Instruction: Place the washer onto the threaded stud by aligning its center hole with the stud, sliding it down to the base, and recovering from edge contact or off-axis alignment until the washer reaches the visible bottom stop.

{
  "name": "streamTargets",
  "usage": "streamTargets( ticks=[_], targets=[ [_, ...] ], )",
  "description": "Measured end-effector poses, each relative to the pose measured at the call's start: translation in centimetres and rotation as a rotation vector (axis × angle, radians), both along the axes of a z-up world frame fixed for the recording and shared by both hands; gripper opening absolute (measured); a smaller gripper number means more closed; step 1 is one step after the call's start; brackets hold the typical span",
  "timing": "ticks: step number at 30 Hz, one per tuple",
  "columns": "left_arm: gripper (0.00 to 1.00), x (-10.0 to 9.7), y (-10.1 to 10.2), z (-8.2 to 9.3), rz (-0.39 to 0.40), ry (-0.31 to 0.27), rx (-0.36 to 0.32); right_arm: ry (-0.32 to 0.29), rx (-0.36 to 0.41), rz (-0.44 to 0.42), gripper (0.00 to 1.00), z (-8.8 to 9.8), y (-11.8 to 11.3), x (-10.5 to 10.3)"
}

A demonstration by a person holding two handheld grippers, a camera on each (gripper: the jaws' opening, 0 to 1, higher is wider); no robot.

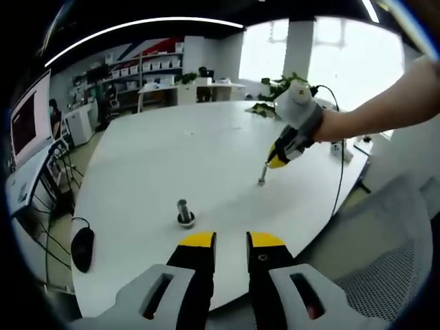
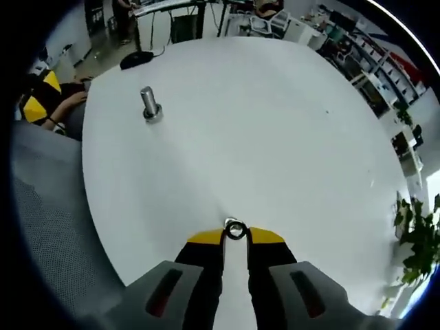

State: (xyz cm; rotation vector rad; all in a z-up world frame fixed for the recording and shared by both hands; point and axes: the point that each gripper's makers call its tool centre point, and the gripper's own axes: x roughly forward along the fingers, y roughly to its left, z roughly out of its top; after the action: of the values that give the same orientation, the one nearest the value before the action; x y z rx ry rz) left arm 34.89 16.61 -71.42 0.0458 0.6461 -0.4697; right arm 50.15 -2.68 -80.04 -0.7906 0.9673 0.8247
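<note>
Gripping washer in right tongs, left tongs apart, stud upright on table

One white round counter. One threaded stud stands upright on it. One washer, at the tips of the right hand-held gripper. Two hand-held grippers: that one and the left hand-held gripper, each with two yellow-tipped jaws. One black computer mouse at the counter's edge. One mesh chair beside the counter. One leafy plant past the far rim.
</note>
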Motion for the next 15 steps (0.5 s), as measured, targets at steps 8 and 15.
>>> streamTargets(
  ticks=[8,15],
  targets=[
    [0.15,0.0,0.1,-0.1,0.005,0.003,0.003,0.006,0.001,-0.014,0.14,-0.2,-0.1,0.8],
    [0.15,0.0,0.2,-0.2,0.011,0.01,0.005,0.043,-0.01,-0.015,0.14,-1.3,-0.1,0.8]
  ],
)
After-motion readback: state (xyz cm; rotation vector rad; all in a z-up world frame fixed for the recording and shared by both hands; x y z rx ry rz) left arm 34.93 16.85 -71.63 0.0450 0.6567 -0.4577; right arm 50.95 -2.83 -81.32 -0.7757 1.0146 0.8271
